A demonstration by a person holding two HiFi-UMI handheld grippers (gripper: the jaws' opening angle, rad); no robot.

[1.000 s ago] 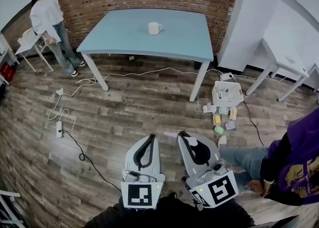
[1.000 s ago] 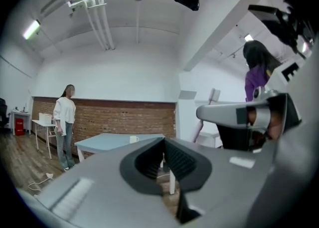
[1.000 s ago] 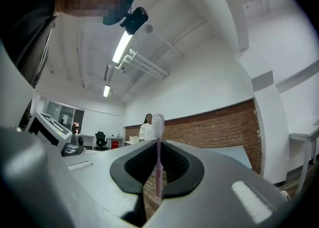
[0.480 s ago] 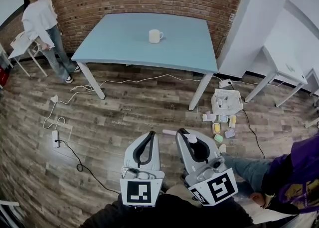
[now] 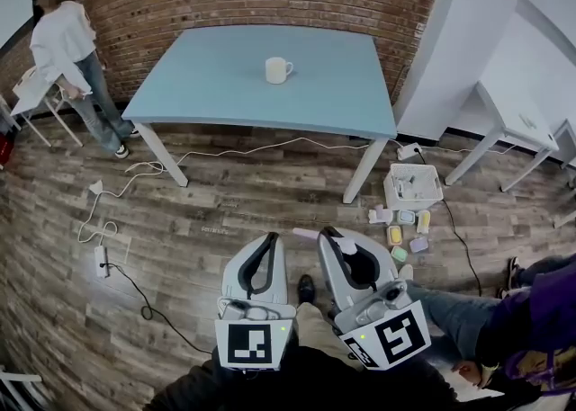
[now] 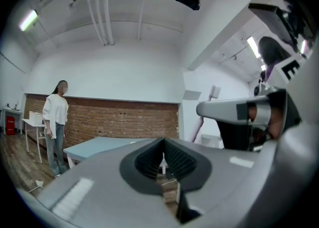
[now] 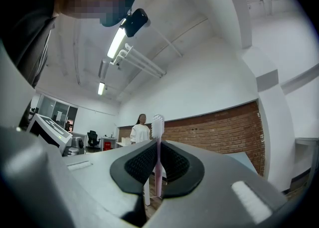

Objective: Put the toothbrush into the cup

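A white cup (image 5: 278,69) stands on the light blue table (image 5: 216,76) across the room, well ahead of both grippers. My right gripper (image 5: 330,238) is shut on a pink toothbrush (image 5: 305,234), whose end sticks out to the left of the jaws. In the right gripper view the toothbrush (image 7: 158,162) stands upright between the pads, white bristles on top. My left gripper (image 5: 271,241) is held beside the right one, jaws together with nothing in them. From the left gripper view the toothbrush (image 6: 200,124) shows at the right, and the table (image 6: 94,144) lies ahead.
A person in a white top (image 5: 63,45) stands left of the table by a small white desk. Cables and a power strip (image 5: 102,262) lie on the wooden floor. A white basket (image 5: 412,186) and several small coloured items sit right of the table leg. Another person (image 5: 531,310) sits at lower right.
Both grippers have been carried forward together toward the table, which now looks nearer. The toothbrush stays gripped in the right gripper. The seated person's arm has shifted lower right.
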